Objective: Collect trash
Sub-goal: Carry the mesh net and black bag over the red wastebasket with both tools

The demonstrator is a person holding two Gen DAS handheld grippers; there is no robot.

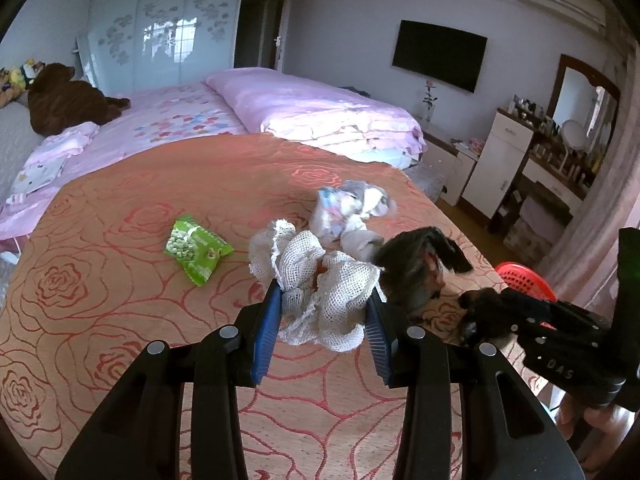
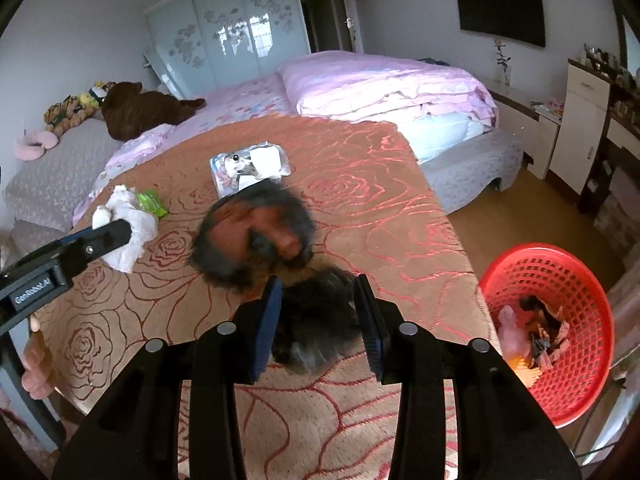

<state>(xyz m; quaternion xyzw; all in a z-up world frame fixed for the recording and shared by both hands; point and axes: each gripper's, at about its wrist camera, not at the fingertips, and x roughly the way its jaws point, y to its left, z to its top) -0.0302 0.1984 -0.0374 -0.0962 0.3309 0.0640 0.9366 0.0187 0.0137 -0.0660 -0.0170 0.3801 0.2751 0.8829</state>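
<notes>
Surface: bedroom table under an orange cloth [image 1: 120, 300] woven with shiny red roses; a bed is seen behind.
Right gripper [image 2: 320, 320]: closed partly on a dark crumpled wrapper [image 2: 316, 320], blurred, thin and foil-like, held above the cloth.
Left gripper [image 1: 324, 324]: closed partly on a white foam net [image 1: 316, 284], soft and open-meshed, bunched between the blue pads.
Left on cloth: a green snack packet [image 1: 196, 248], flat and glossy; a pale crumpled package [image 1: 348, 212].
Red basket [image 2: 576, 280]: perforated plastic, beside the table, some trash already inside.
Progress: judged about half done.
</notes>
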